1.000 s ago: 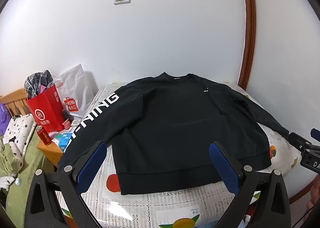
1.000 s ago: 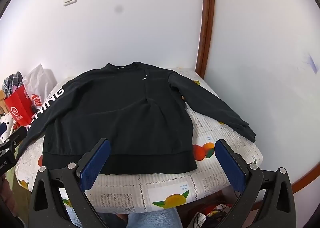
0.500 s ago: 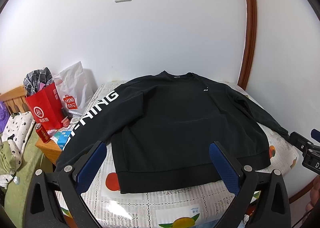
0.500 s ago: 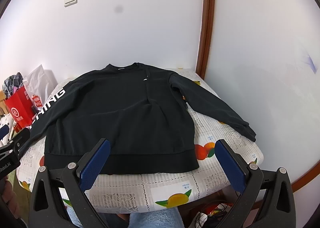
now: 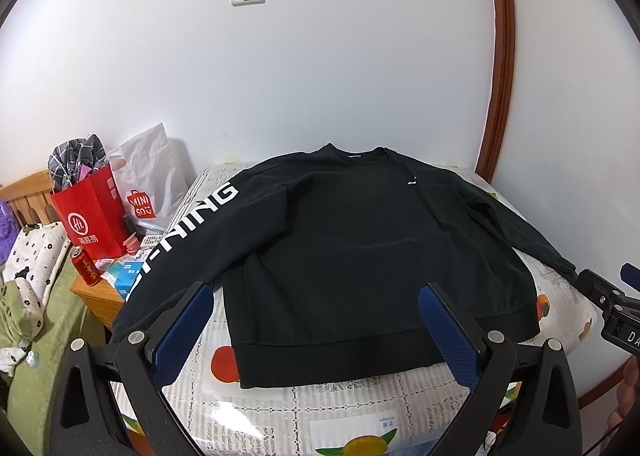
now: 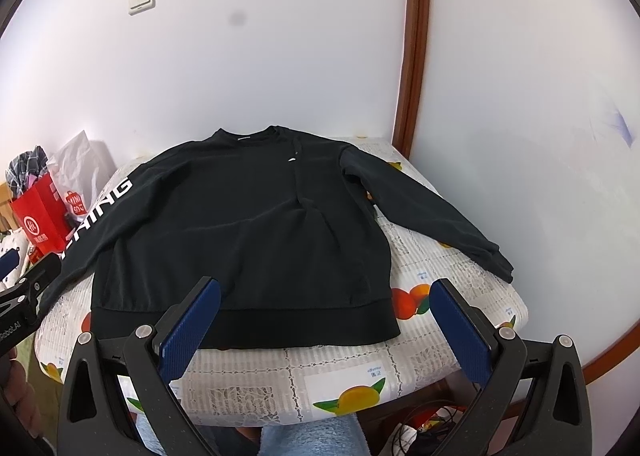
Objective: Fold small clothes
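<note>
A black sweatshirt lies flat and face up on a small table, collar toward the wall, both sleeves spread out; it also shows in the right wrist view. Its left sleeve carries white lettering and hangs over the table's left edge. My left gripper is open and empty, held above the hem near the front left. My right gripper is open and empty, above the hem at the front right. The right sleeve reaches the table's right edge.
The table wears a fruit-print cloth. To its left stand a red paper bag, a white plastic bag, a red can on a wooden stand, and bedding. White walls and a brown door frame lie behind.
Both grippers have shifted only slightly; the view has drifted a little to the left. The sweatshirt has not moved and both grippers stay open.
</note>
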Motion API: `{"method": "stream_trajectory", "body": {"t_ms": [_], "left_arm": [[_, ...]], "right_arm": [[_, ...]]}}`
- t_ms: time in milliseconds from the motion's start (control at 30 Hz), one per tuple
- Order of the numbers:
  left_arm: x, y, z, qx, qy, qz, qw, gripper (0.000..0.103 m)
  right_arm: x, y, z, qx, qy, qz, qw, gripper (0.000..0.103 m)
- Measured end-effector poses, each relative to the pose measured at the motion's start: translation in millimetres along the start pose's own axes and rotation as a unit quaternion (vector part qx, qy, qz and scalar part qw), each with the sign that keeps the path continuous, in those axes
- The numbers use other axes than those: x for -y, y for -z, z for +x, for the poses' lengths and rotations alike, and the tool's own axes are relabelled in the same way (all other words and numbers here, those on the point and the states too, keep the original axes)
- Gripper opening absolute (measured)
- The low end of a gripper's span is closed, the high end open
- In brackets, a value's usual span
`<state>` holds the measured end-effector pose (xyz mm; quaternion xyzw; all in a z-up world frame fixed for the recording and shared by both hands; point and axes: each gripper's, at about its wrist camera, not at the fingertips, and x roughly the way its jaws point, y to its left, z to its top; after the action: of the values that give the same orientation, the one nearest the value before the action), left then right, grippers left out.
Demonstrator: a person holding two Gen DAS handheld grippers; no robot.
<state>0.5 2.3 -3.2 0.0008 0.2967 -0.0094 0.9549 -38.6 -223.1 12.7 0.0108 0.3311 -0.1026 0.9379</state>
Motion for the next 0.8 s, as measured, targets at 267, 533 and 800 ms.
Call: {"method": "stream_trajectory", "body": {"t_ms": [267, 533, 800], "left_arm": [[0.8, -1.1, 0.2, -0.004, 0.002, -0.003, 1.0000, 0.103], [0.0, -2.2, 0.2, -0.006, -0.004, -0.004, 1.0000, 0.103], [-0.3, -6.9, -0.5, -0.005, 0.000, -0.004, 1.0000, 0.103]], "right_arm": [[0.6, 1.1, 0.4, 0.000, 0.002, 0.002, 1.000, 0.102], [0.4, 1.2, 1.2, -0.003, -0.007, 0.002, 1.000, 0.102], [-4.9, -1.7, -1.5, -0.003, 0.000, -0.004, 1.000, 0.102]]}}
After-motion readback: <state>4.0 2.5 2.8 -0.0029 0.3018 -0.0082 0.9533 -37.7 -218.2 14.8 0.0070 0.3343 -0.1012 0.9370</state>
